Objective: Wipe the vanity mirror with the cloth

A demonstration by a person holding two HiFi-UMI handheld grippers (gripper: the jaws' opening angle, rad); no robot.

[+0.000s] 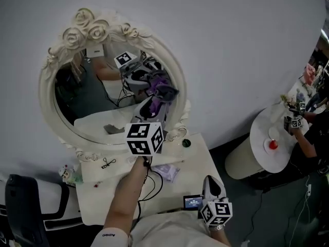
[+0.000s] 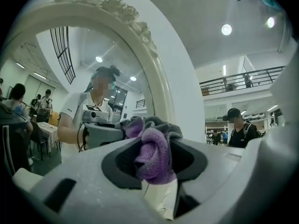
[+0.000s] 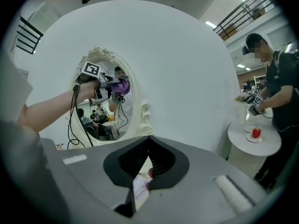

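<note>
The oval vanity mirror [image 1: 110, 94] has a cream frame with carved roses on top and stands on a white vanity table [image 1: 100, 199]. My left gripper [image 1: 154, 103] is raised in front of the glass and is shut on a purple and grey cloth [image 1: 163, 86]. The cloth lies against the right side of the glass, with its reflection beside it. In the left gripper view the cloth [image 2: 153, 153] is bunched between the jaws of the left gripper [image 2: 154, 146], close to the mirror frame [image 2: 154, 64]. My right gripper [image 1: 212, 183] hangs low over the table's right front, shut and holding nothing. The right gripper view shows the mirror [image 3: 110, 111] and cloth [image 3: 122, 85] from afar.
On the table lie a black clip [image 1: 108, 162], a small dark green round thing [image 1: 186, 143], a purple packet [image 1: 167, 172] and a small screen device [image 1: 194, 202]. A black chair [image 1: 20, 205] stands at the left. At the right, another person [image 1: 308, 133] works at a round white side table [image 1: 272, 156].
</note>
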